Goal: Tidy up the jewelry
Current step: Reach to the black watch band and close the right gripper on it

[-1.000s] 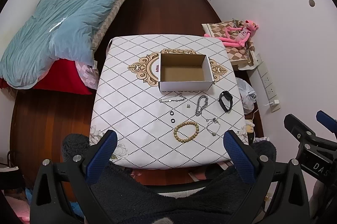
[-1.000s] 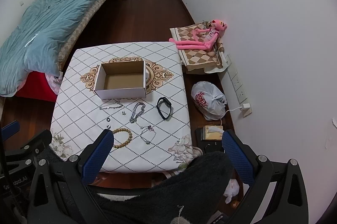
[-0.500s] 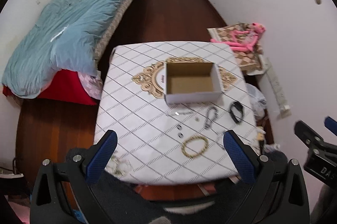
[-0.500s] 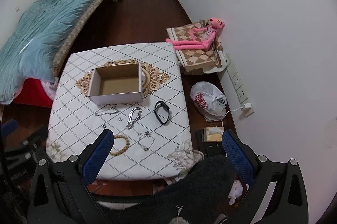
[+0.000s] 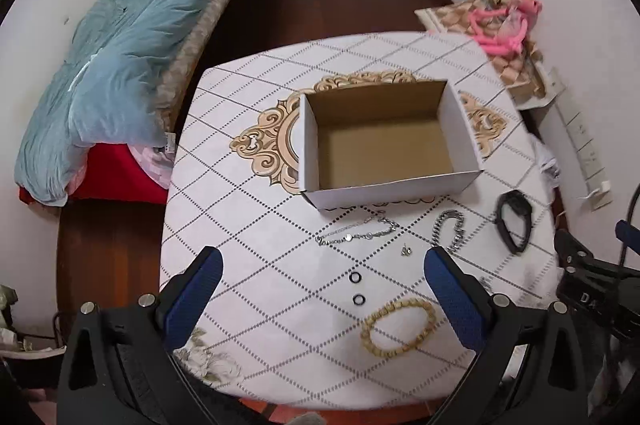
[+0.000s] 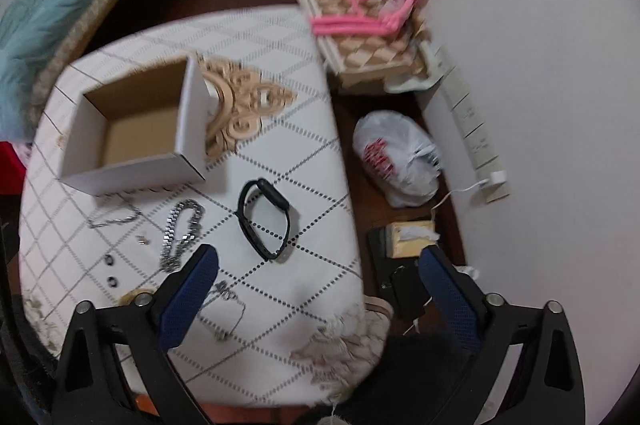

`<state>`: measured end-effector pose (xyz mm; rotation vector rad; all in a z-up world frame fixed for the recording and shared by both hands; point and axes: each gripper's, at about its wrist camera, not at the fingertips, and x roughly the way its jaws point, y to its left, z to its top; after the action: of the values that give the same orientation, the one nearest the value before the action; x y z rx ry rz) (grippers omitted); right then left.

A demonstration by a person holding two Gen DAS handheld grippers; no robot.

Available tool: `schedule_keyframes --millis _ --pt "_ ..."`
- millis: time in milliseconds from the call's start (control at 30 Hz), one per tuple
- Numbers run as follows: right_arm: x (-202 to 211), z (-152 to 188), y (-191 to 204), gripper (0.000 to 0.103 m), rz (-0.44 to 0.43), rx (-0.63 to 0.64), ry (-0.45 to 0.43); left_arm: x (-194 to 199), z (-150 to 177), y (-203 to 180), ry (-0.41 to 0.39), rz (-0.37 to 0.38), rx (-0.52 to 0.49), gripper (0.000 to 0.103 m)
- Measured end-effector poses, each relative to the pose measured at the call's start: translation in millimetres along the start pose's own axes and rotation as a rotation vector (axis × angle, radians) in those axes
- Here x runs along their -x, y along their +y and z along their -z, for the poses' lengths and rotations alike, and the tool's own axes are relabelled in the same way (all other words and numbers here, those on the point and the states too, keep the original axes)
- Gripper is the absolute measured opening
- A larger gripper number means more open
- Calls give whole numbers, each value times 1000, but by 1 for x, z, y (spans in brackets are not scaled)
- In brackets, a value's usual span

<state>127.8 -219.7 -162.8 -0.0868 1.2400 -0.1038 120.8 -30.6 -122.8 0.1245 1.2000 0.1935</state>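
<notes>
1. Jewelry lies loose on a diamond-patterned table [image 5: 240,165], near an open cardboard box [image 5: 384,141] that looks empty; none of it has been put away, so the task appears to be at its first reach.
2. Left gripper [image 5: 320,289] hovers above the table's near edge, fingers wide apart and holding nothing.
3. Between and just beyond its fingers lie two small black rings [image 5: 355,277], with a beaded bracelet [image 5: 398,325] nearer and to the right.
4. Farther off, just in front of the box, lies a thin silver chain [image 5: 356,233]; right of it sit a tiny earring [image 5: 407,249] and a chunky silver link bracelet [image 5: 450,231].
5. Right gripper [image 6: 318,285] also hangs spread and empty, facing a black watch band [image 6: 264,219] at the table's right side. This view is motion-blurred.
6. The next move probably calls for lowering one gripper onto a single piece, closing on it, and carrying it into the box. The thin chain and small rings lie flat and may be hard to pinch.
</notes>
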Motion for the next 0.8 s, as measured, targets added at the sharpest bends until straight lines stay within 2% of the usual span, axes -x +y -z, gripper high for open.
schedule_keyframes --millis 100,233,367,500,567,600,667,733,800 --pt "-40 -3 3 92 -21 0 54 -26 -5 -10 19 -16 -18 103" --pt "-72 -2 9 83 -35 0 85 -50 -10 -17 32 -53 -30 103" --pt "-88 -4 13 77 -57 1 95 -69 -13 -21 55 -63 -39 103" --pt "-98 -9 14 69 -82 -11 101 -79 -12 -22 81 -41 -33 103" --pt "-104 -11 14 51 -103 -15 114 -82 -11 -25 88 -35 -36 103" --pt "-107 -10 16 49 -108 -14 119 -83 -10 -27 89 -26 -40 103" --pt "-104 -10 18 16 -108 8 74 -84 -8 -31 90 -17 -47 103" --pt "-103 -9 19 6 -125 5 65 -87 -6 -36 96 -17 -48 103" --pt "-100 -6 16 5 -129 -4 53 -90 -4 -45 98 -1 -62 103"
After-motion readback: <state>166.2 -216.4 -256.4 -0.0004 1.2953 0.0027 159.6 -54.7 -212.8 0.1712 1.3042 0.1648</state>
